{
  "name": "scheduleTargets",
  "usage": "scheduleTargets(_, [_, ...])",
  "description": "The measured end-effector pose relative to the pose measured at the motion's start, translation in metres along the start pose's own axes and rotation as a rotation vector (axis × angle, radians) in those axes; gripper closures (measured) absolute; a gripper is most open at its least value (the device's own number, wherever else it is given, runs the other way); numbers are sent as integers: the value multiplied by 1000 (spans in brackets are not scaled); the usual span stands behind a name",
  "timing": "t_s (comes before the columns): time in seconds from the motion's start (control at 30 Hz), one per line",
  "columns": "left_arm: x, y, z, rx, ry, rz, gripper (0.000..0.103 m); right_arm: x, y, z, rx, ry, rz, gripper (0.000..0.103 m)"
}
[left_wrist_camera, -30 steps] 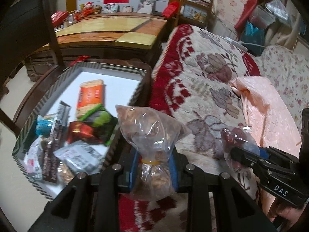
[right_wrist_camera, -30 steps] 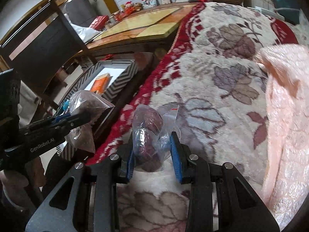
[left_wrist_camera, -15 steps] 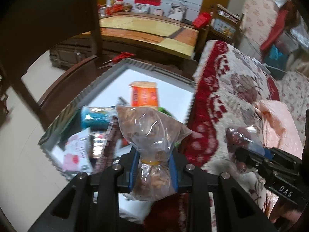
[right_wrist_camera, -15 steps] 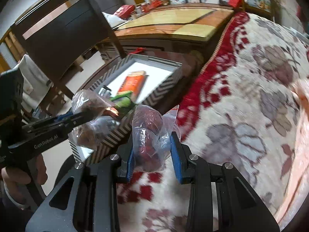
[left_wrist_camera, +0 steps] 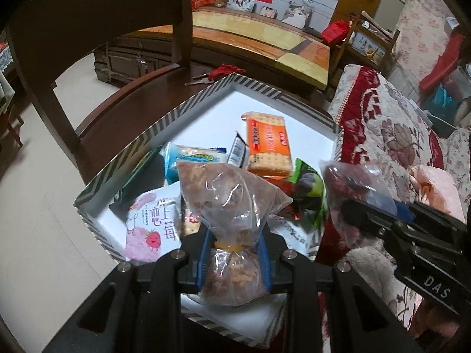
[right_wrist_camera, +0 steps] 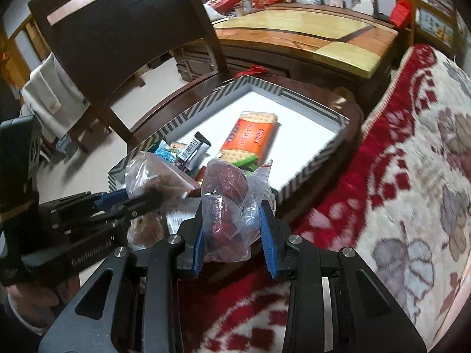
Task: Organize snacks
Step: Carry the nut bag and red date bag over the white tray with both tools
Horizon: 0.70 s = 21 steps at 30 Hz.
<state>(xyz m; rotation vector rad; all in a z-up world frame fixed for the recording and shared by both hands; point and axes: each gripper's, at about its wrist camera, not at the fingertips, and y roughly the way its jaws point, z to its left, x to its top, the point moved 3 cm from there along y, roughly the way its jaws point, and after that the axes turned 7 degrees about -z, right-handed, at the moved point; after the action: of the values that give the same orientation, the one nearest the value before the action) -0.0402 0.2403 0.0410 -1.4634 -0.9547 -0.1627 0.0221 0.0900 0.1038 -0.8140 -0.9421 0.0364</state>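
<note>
Far left: pale floor (left_wrist_camera: 35, 206) and a dark wooden chair (left_wrist_camera: 97, 20), its seat carrying the striped tray (left_wrist_camera: 117, 173).

In the tray, left to right: a pink-and-white strawberry packet (left_wrist_camera: 153, 229) at the near left; a blue-wrapped snack (left_wrist_camera: 188, 156) beyond it; a slim dark bar with a barcode (left_wrist_camera: 238, 150); an orange cracker pack (left_wrist_camera: 268, 144) lying flat toward the far middle; a green wrapper (left_wrist_camera: 306, 185) at the right side. White tray floor bare at the far corner.

Left tool (left_wrist_camera: 235, 256): blue pads clamped together on the tied neck of a clear bag of brown snacks (left_wrist_camera: 229, 203), at the yellow band. Bag upright, bulging above the pads, hanging over the near part of the tray. From the right wrist view, same tool (right_wrist_camera: 147, 197) entering from the left with its bag over the tray's near left corner.

Right tool (right_wrist_camera: 232, 229): pads closed on a clear zip bag of dark red snacks (right_wrist_camera: 226, 200), held at the tray's near right edge, just beside the left tool's bag. From the left wrist view, this tool (left_wrist_camera: 368, 203) reaching in from the right, red bag blurred.

Right of the tray: a red-and-cream floral blanket (right_wrist_camera: 412, 147) covering a couch, touching the chair seat's edge. Pink cloth (left_wrist_camera: 435, 188) farther right.

Far background: a glossy orange-and-yellow table (left_wrist_camera: 265, 41), framed photos (left_wrist_camera: 244, 1) along the wall.
</note>
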Motion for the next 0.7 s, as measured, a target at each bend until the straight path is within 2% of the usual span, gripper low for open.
scheduleTargets(0.4, [7, 16, 8, 8, -13, 12, 73, 21, 61, 17, -33, -96, 63, 72])
scheduleTargets(0.7, [8, 24, 8, 30, -20, 11, 72, 27, 78, 17, -50, -127, 85, 71])
